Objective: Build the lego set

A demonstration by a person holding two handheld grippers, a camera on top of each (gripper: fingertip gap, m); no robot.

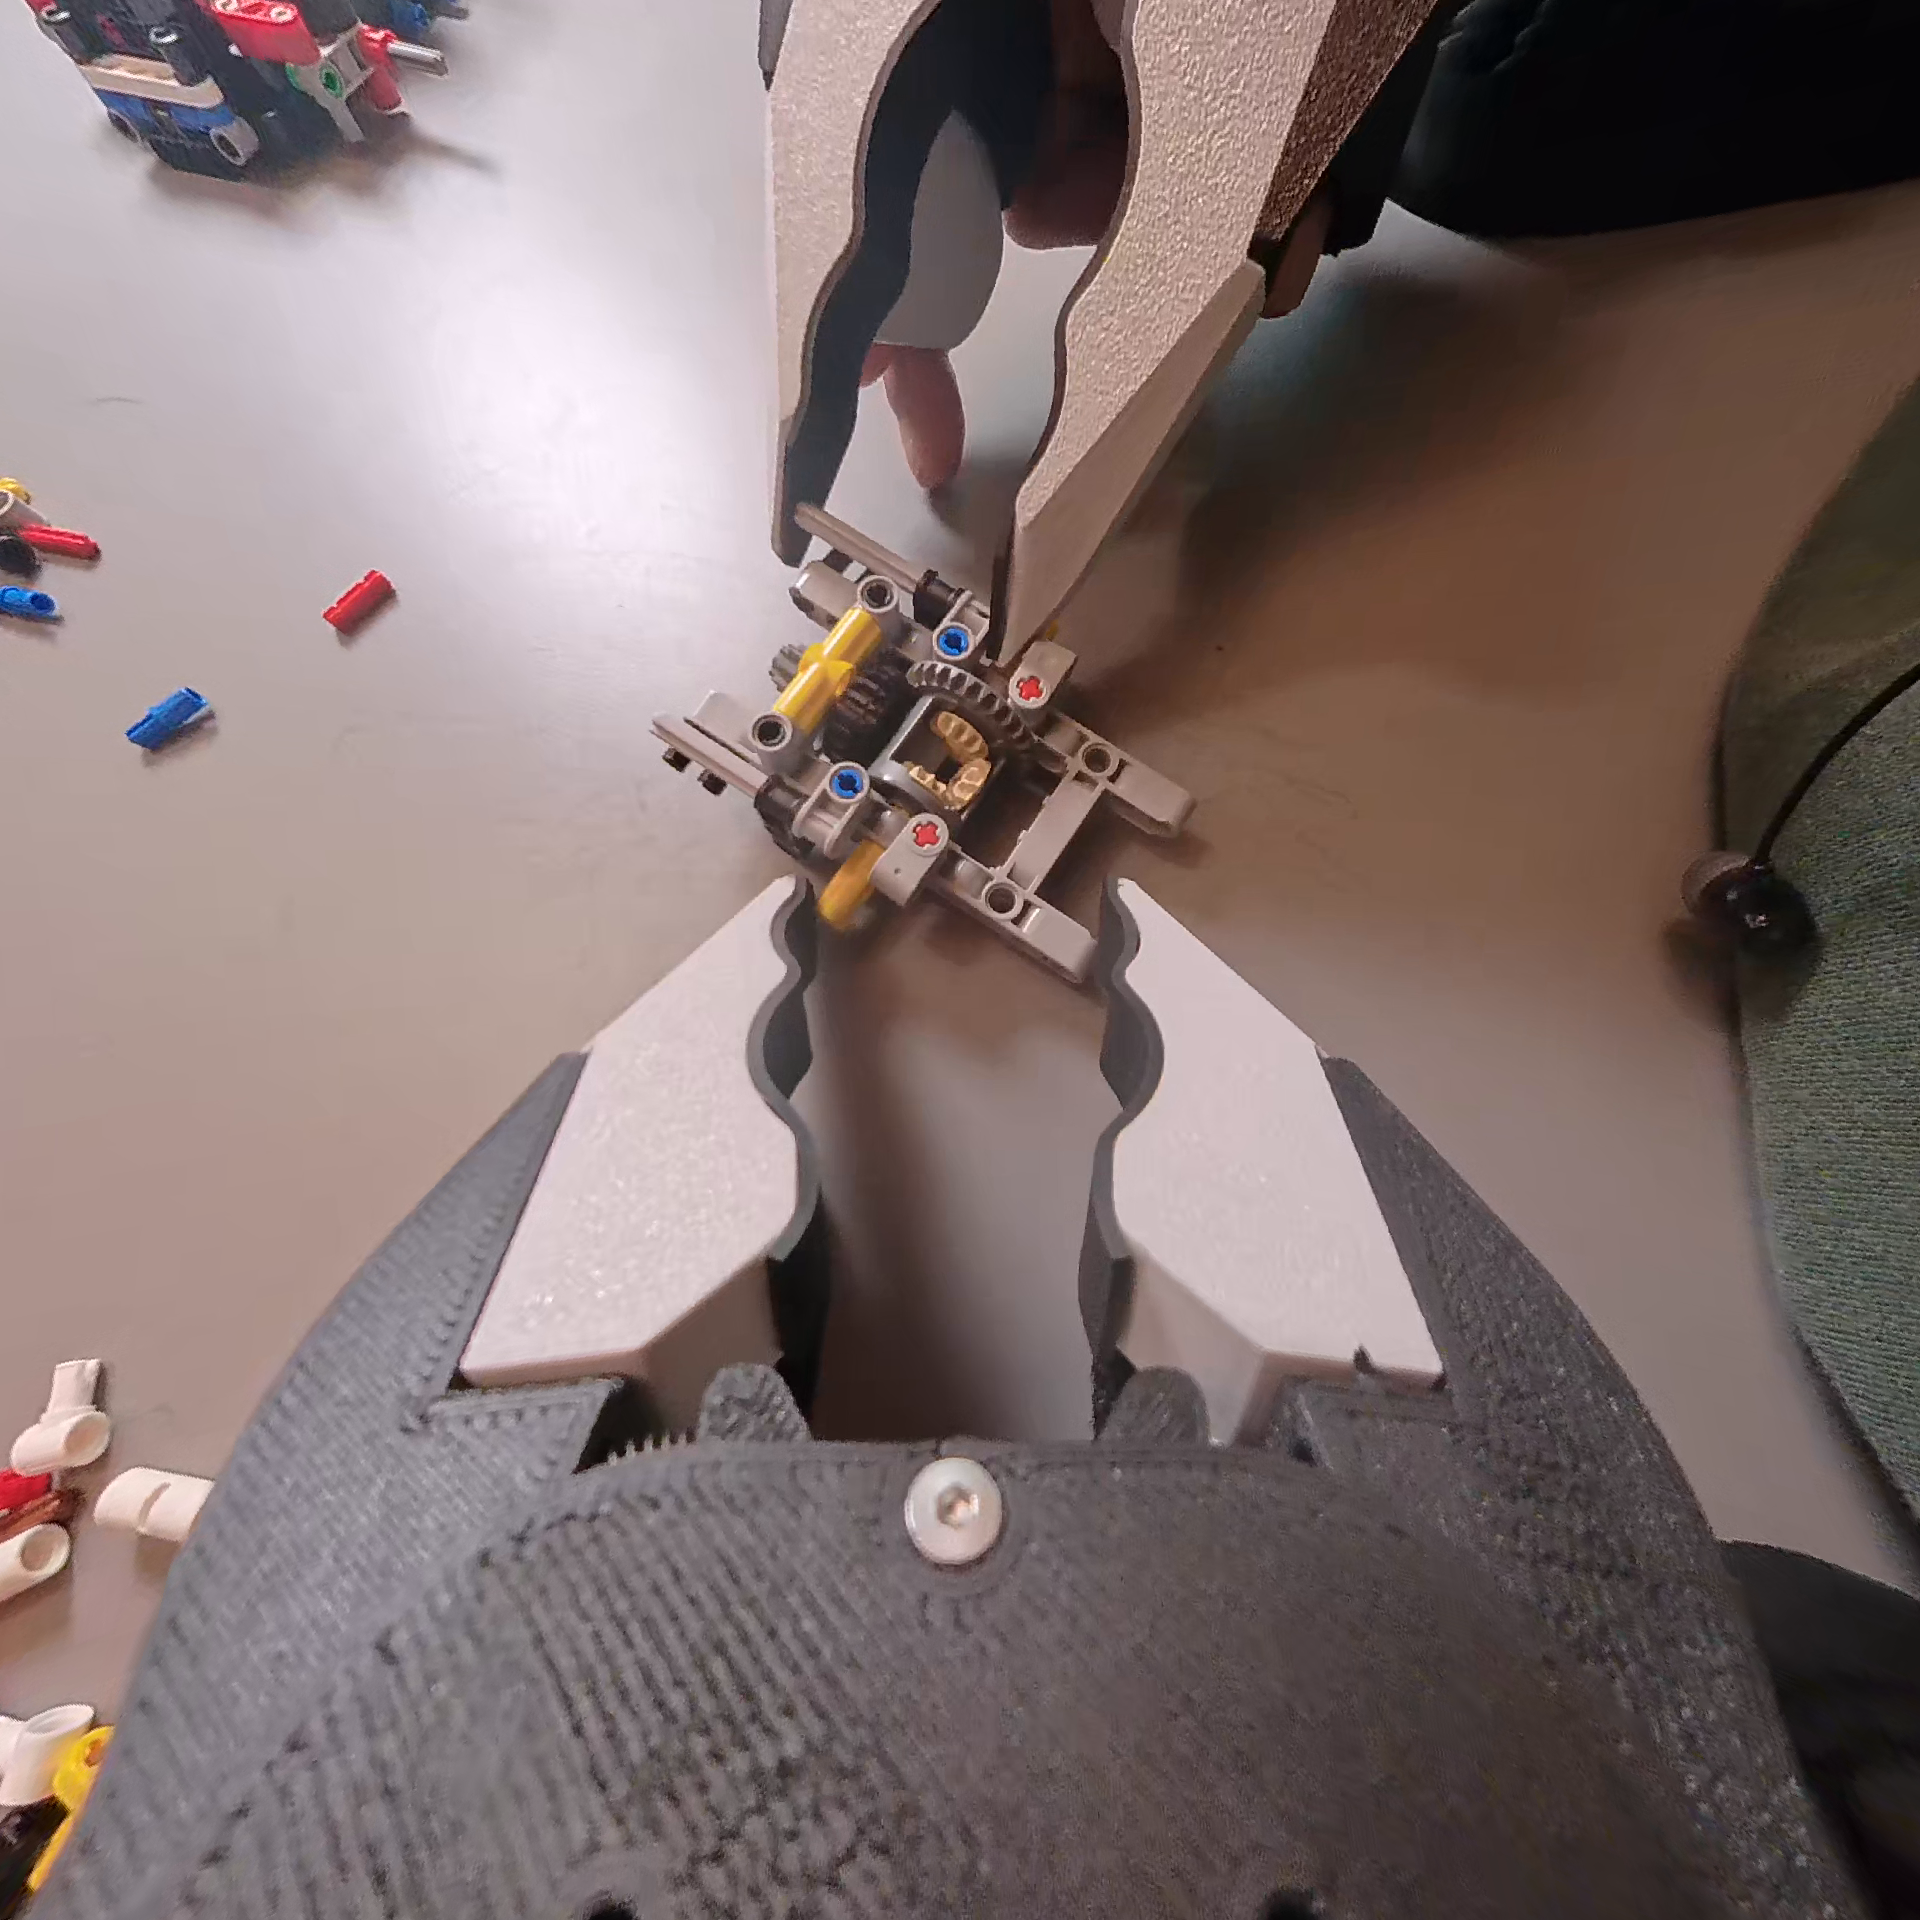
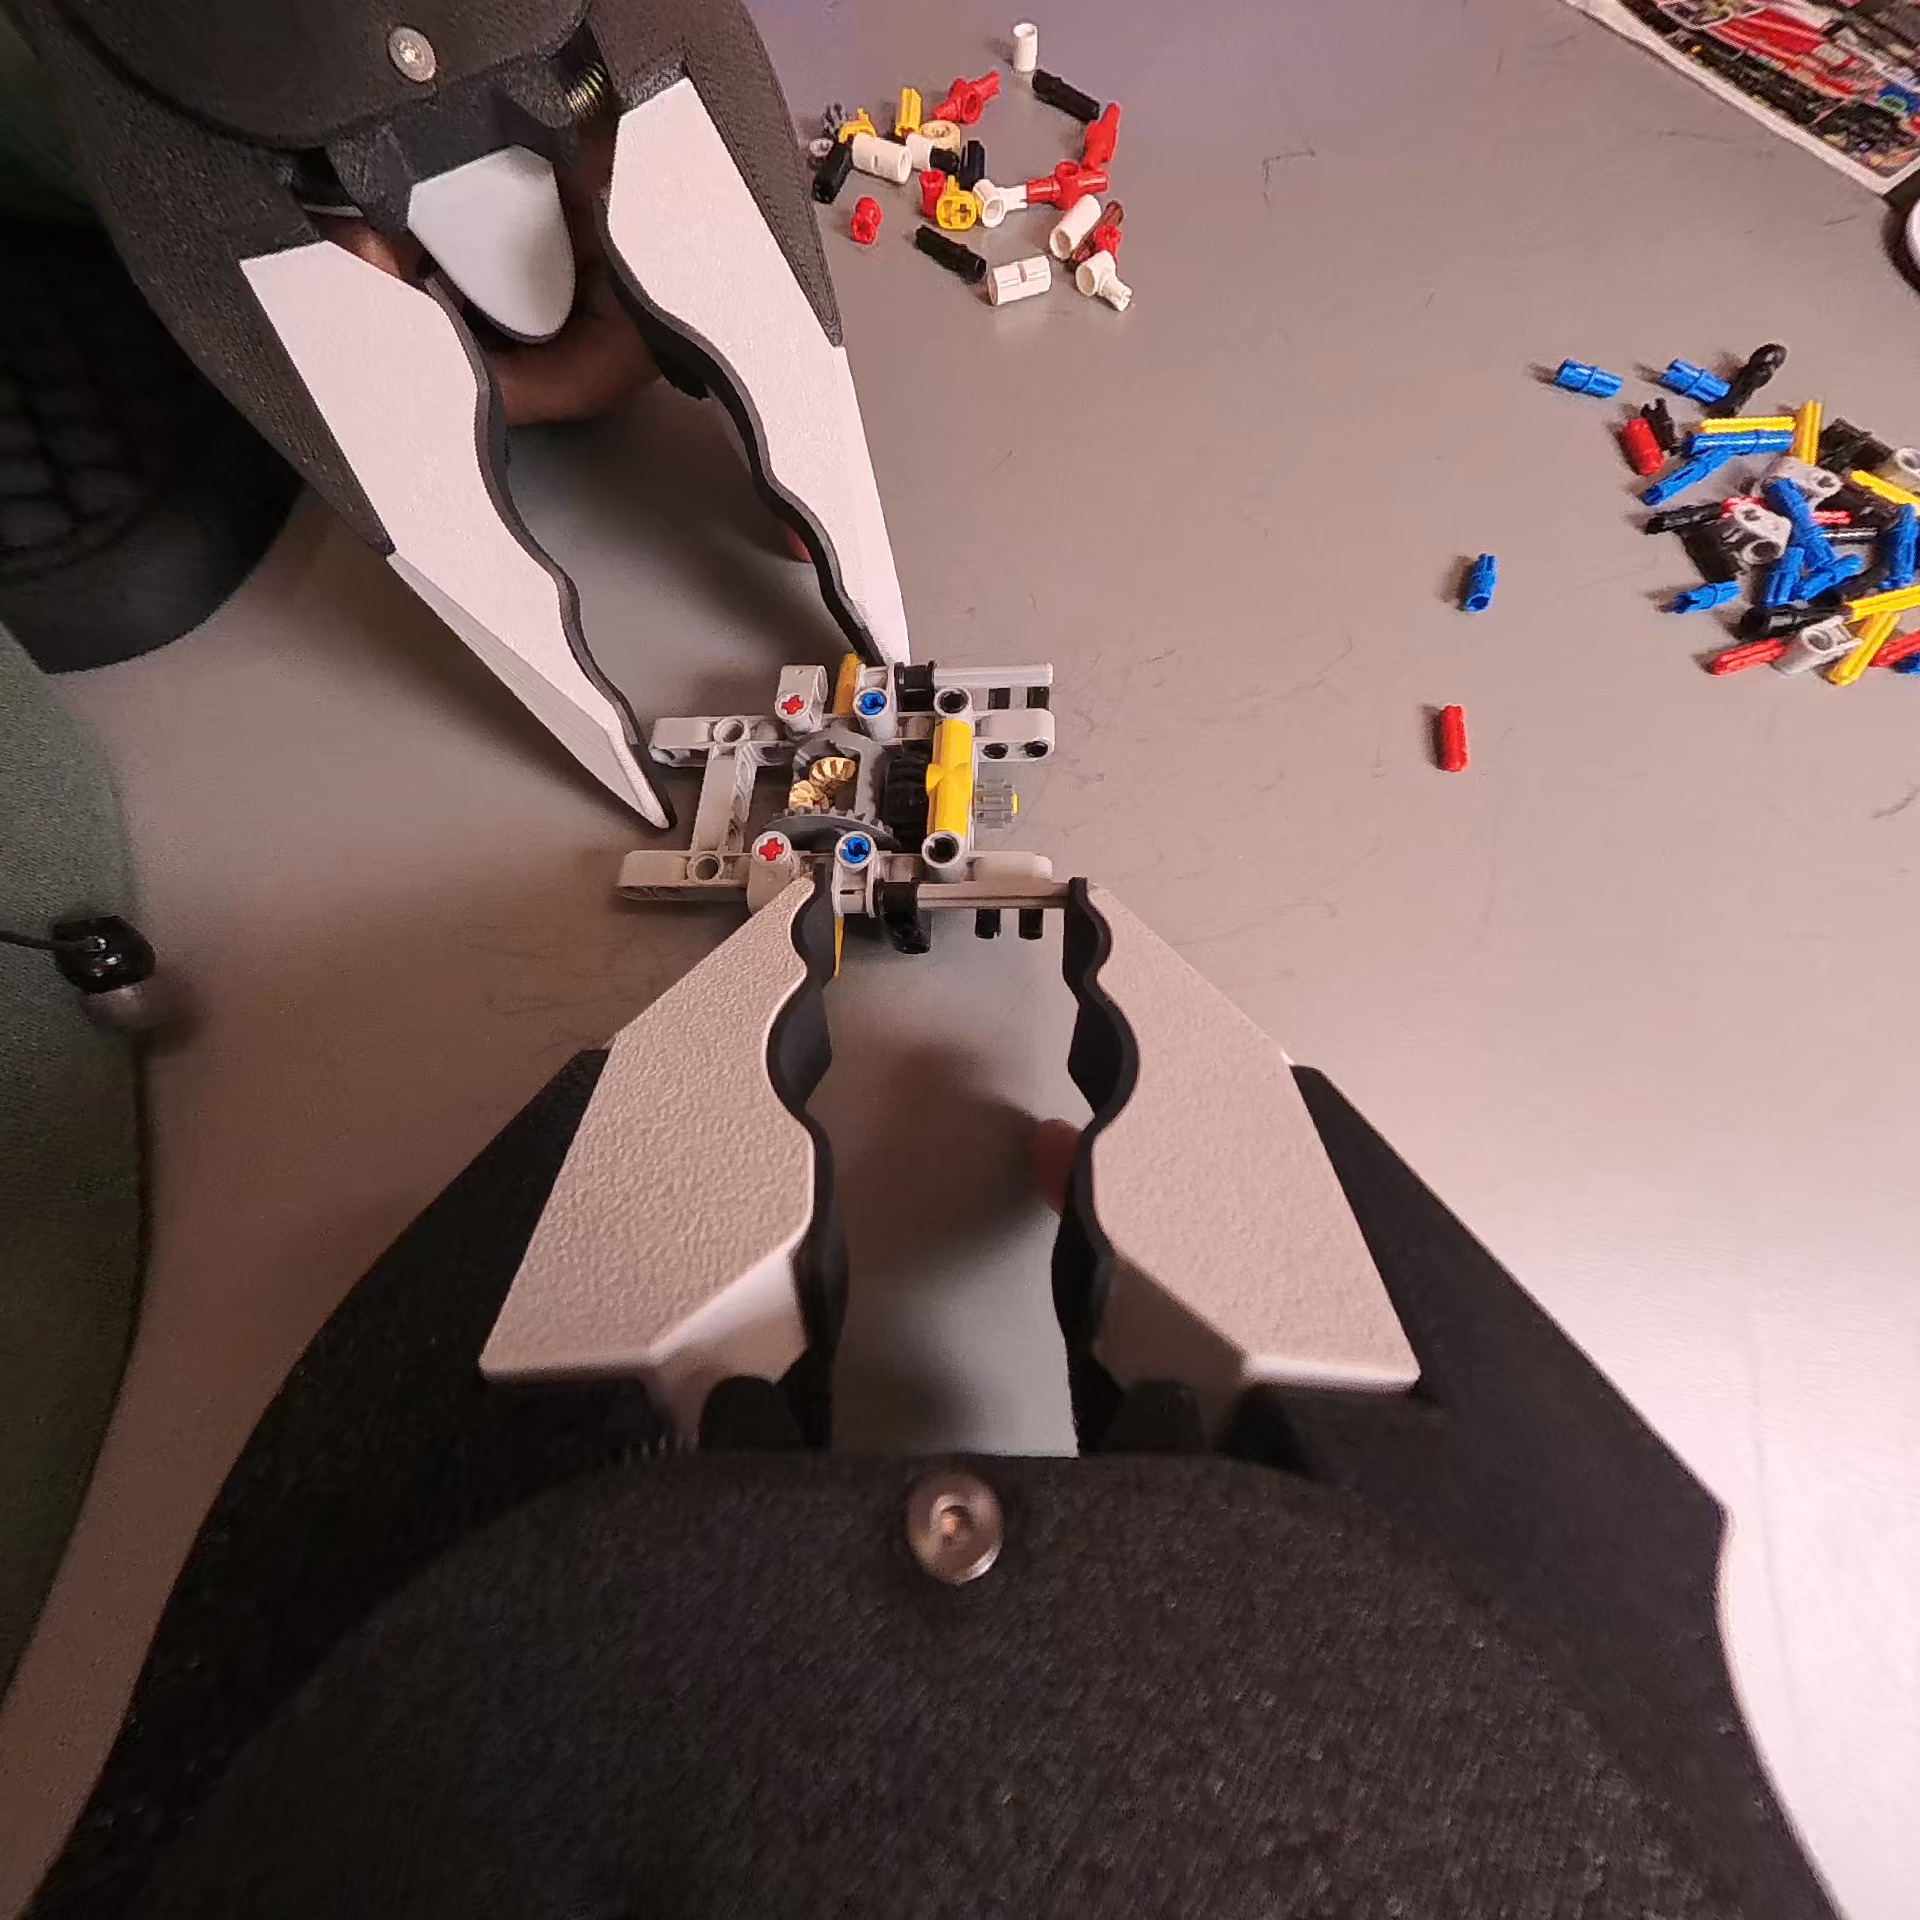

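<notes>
**Gearbox frame pinned between two spread claws**

On the grey table [image 1: 416,364], the gear assembly [image 1: 914,758] lay flat. My left gripper [image 1: 956,904] and right gripper [image 2: 940,894] both stood released, tips touching its opposite edges. I judged an uneven push could skid it away.

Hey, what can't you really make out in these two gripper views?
- Left wrist view: finished model, cut by the top edge.
- Right wrist view: booklet, cut by the corner.
- Both views: whether either gripper's fingertips touch the gear assembly; fingers cover the contact.
- Right wrist view: red blur between the right gripper's fingers, unidentifiable.
</notes>
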